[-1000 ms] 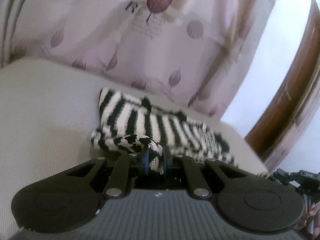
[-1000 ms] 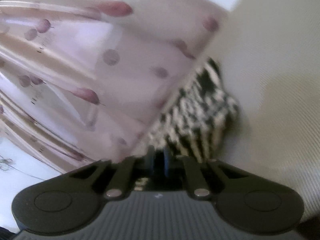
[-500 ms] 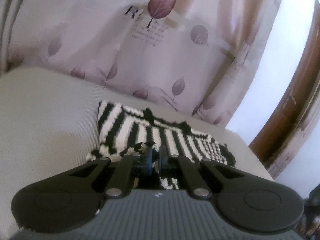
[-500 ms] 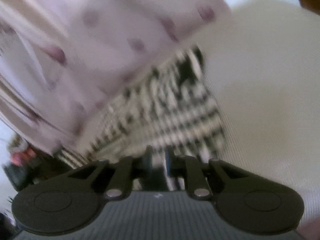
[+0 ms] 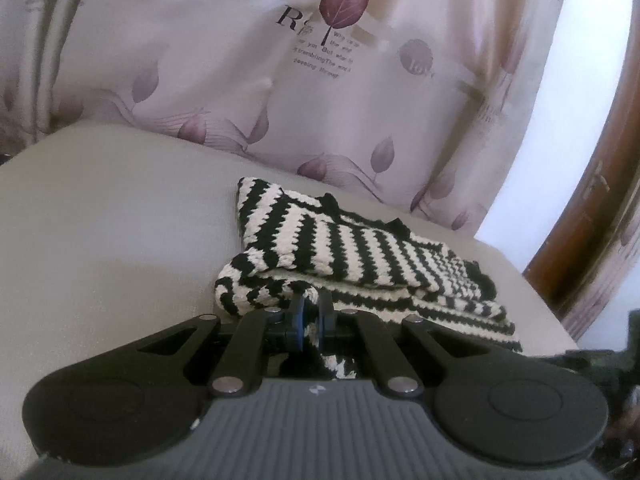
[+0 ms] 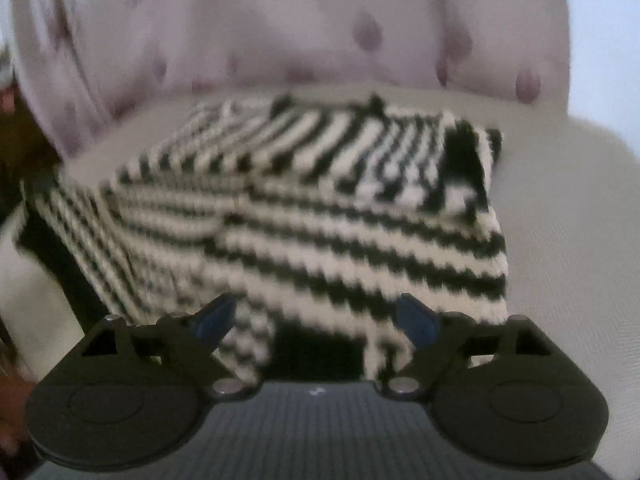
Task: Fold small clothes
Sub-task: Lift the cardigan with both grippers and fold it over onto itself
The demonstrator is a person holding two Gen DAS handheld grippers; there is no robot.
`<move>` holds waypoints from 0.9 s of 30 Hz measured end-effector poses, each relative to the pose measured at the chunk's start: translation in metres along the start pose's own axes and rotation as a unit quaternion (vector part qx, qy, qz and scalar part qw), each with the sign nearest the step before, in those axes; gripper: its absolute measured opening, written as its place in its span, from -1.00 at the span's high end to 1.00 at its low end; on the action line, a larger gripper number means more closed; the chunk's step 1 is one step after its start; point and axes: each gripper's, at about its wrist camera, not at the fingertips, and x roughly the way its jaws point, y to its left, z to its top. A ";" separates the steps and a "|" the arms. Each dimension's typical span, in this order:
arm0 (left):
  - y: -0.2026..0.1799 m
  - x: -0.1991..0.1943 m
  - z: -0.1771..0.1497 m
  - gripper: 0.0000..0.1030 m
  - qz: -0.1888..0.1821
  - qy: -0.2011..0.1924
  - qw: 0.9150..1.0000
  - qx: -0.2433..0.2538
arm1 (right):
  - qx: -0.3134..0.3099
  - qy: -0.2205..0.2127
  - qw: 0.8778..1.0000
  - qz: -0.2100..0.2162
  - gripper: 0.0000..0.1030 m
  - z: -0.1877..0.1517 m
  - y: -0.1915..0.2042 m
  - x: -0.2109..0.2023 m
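A black-and-white striped knit garment (image 5: pixel 352 248) lies folded in layers on a beige cushioned surface (image 5: pixel 104 216). My left gripper (image 5: pixel 311 310) is shut on the near edge of the garment, with striped cloth pinched between its blue pads. In the right wrist view the same garment (image 6: pixel 304 208) fills the middle, blurred. My right gripper (image 6: pixel 316 320) is open just over its near edge, and nothing is between its blue pads (image 6: pixel 416 322).
A pale curtain with purple leaf prints (image 5: pixel 280 72) hangs right behind the cushion; it also shows in the right wrist view (image 6: pixel 280 28). A brown wooden frame (image 5: pixel 592 208) stands at the right. The cushion's edge drops off on the right (image 5: pixel 532 308).
My right gripper has let go of the garment and opened, swinging round to face it. My left gripper stays shut on the cloth, and the garment now lies flatter in folded layers.
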 end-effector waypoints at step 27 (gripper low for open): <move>0.058 0.001 -0.045 -0.73 -0.011 0.088 0.994 -0.058 | 0.249 -0.059 0.965 0.053 0.54 -0.108 -0.067 -0.064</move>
